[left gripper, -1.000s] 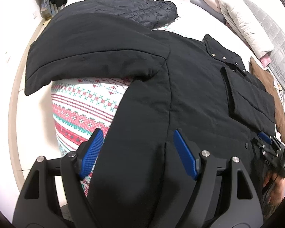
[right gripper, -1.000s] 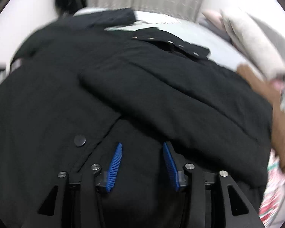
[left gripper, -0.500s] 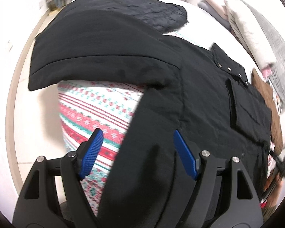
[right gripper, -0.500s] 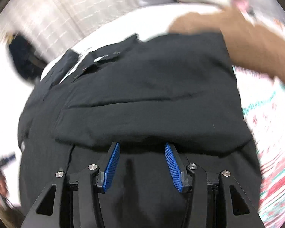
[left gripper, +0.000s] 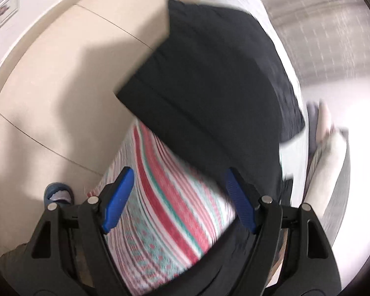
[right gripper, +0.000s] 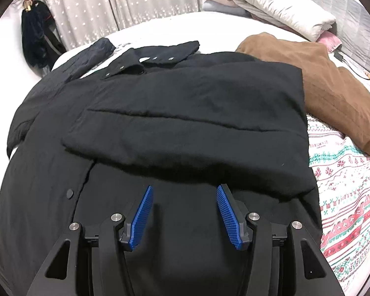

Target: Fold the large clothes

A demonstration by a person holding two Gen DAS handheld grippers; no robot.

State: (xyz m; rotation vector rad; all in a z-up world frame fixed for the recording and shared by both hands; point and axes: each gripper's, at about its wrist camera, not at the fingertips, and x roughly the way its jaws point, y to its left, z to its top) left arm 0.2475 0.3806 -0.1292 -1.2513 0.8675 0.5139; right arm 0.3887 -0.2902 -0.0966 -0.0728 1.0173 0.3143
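Black coat (right gripper: pixel 185 123) — hem hidden behind jaws; left view blurred.

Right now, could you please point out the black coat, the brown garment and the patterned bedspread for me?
black coat (right gripper: pixel 185 113): right wrist view, on the sleeve folded across its front.
brown garment (right gripper: pixel 333 86): right wrist view, on its middle.
patterned bedspread (right gripper: pixel 345 197): right wrist view, on its striped edge.

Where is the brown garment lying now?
In the right wrist view, the brown garment lies at the right on the bed, just beside the black coat, below the white pillow.
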